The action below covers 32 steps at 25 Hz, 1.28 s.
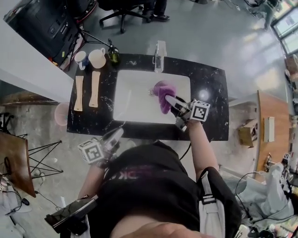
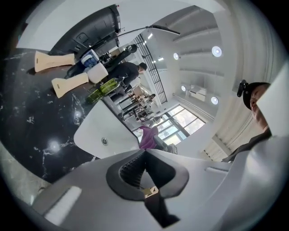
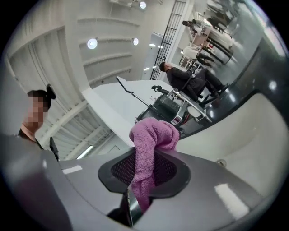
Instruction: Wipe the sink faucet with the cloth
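The chrome faucet (image 1: 159, 56) stands at the far rim of the white sink (image 1: 132, 100), which is set in a black marble counter (image 1: 212, 100). My right gripper (image 1: 173, 101) is shut on a purple cloth (image 1: 164, 94) and holds it over the right half of the basin, short of the faucet. In the right gripper view the cloth (image 3: 152, 137) bulges out past the jaws of that gripper (image 3: 146, 158), with the faucet (image 3: 179, 117) beyond. My left gripper (image 1: 115, 136) hangs by the counter's front edge, its jaws (image 2: 144, 153) shut with nothing between them.
Two wooden scrapers (image 1: 87, 90) lie on the counter's left side, with two cups (image 1: 91, 58) and a green bottle (image 1: 113, 55) behind them. An office chair (image 1: 123, 11) stands beyond the counter. A wooden table (image 1: 272, 125) is at the right.
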{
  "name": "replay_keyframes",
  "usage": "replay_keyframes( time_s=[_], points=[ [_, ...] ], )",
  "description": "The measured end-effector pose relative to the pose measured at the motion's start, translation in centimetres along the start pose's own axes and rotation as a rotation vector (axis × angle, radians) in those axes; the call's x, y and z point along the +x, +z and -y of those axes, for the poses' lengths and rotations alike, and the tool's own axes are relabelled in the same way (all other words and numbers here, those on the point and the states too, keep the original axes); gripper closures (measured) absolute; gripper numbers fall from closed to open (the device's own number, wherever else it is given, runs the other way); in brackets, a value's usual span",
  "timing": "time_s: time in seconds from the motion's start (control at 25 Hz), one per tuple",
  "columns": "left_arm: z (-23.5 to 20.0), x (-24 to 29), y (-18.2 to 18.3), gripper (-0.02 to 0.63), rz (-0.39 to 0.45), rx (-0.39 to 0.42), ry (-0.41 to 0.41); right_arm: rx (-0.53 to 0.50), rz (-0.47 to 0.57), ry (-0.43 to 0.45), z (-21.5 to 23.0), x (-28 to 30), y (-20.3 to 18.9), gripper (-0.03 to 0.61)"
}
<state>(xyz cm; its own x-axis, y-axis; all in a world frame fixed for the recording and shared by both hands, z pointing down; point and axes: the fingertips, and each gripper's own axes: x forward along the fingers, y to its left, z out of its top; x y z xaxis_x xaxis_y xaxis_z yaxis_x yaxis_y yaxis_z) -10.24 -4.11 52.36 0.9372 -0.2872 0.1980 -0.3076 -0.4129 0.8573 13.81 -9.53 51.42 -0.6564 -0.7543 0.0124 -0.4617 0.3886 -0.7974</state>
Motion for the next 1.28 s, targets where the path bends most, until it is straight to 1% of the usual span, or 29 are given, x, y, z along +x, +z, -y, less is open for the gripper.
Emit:
replay_keyframes(
  time_s=[0.08, 0.16, 0.2, 0.28, 0.36, 0.4, 0.44, 0.48, 0.52, 0.6, 0.76, 0.84, 0.92, 1.0, 1.12, 1.2, 1.24, 1.28],
  points=[
    [0.2, 0.8, -0.1, 0.612, -0.038, 0.011, -0.032, -0.062, -0.012, -0.142, -0.1, -2.8, -1.4, 0.489],
    [0.6, 1.6, -0.6, 0.612, -0.088, 0.019, -0.066, -0.117, -0.025, -0.332, 0.9, -7.0, -3.0, 0.488],
    [0.8, 1.9, -0.8, 0.612, -0.113, 0.025, -0.082, -0.151, -0.035, -0.447, 1.6, -9.5, -3.7, 0.488],
    [0.9, 2.4, -1.4, 0.612, -0.156, 0.033, -0.111, -0.223, -0.06, -0.703, 3.2, -15.1, -4.6, 0.486],
    [1.0, 2.8, -2.2, 0.612, -0.199, 0.032, -0.138, -0.275, -0.077, -0.956, 4.8, -20.5, -5.2, 0.486],
    [1.1, 3.0, -2.8, 0.612, -0.224, 0.029, -0.152, -0.294, -0.082, -1.064, 5.5, -22.7, -5.4, 0.485],
    [1.2, 3.1, -3.6, 0.612, -0.251, 0.029, -0.165, -0.309, -0.089, -1.152, 6.1, -24.4, -5.7, 0.485],
    [1.3, 3.2, -4.3, 0.612, -0.277, 0.029, -0.176, -0.318, -0.097, -1.218, 6.6, -25.7, -6.0, 0.485],
    [1.4, 3.1, -4.8, 0.612, -0.298, 0.03, -0.184, -0.318, -0.105, -1.263, 7.2, -26.5, -6.5, 0.483],
    [1.7, 2.9, -5.2, 0.612, -0.32, 0.034, -0.193, -0.299, -0.12, -1.302, 8.7, -27.1, -7.7, 0.479],
    [2.1, 2.3, -4.9, 0.612, -0.307, 0.049, -0.189, -0.277, -0.12, -1.323, 10.0, -27.1, -8.8, 0.462],
    [2.1, 2.1, -4.6, 0.612, -0.287, 0.053, -0.178, -0.265, -0.12, -1.305, 9.9, -27.0, -9.0, 0.457],
    [2.2, 2.2, -4.3, 0.612, -0.26, 0.05, -0.167, -0.245, -0.123, -1.266, 9.5, -26.8, -9.2, 0.443],
    [2.7, 2.6, -4.3, 0.612, -0.243, 0.048, -0.163, -0.247, -0.112, -1.233, 8.5, -27.0, -8.7, 0.424],
    [3.4, 3.4, -4.5, 0.612, -0.225, 0.053, -0.159, -0.31, -0.053, -1.198, 6.0, -27.4, -6.4, 0.401],
    [3.7, 3.9, -4.4, 0.612, -0.208, 0.06, -0.149, -0.368, 0.012, -1.177, 4.1, -27.7, -4.5, 0.385],
    [3.9, 4.1, -4.5, 0.612, -0.2, 0.062, -0.145, -0.395, 0.06, -1.162, 3.0, -27.7, -3.3, 0.389],
    [4.1, 4.4, -4.6, 0.612, -0.194, 0.06, -0.143, -0.414, 0.12, -1.135, 1.8, -27.6, -2.0, 0.414]
  ],
)
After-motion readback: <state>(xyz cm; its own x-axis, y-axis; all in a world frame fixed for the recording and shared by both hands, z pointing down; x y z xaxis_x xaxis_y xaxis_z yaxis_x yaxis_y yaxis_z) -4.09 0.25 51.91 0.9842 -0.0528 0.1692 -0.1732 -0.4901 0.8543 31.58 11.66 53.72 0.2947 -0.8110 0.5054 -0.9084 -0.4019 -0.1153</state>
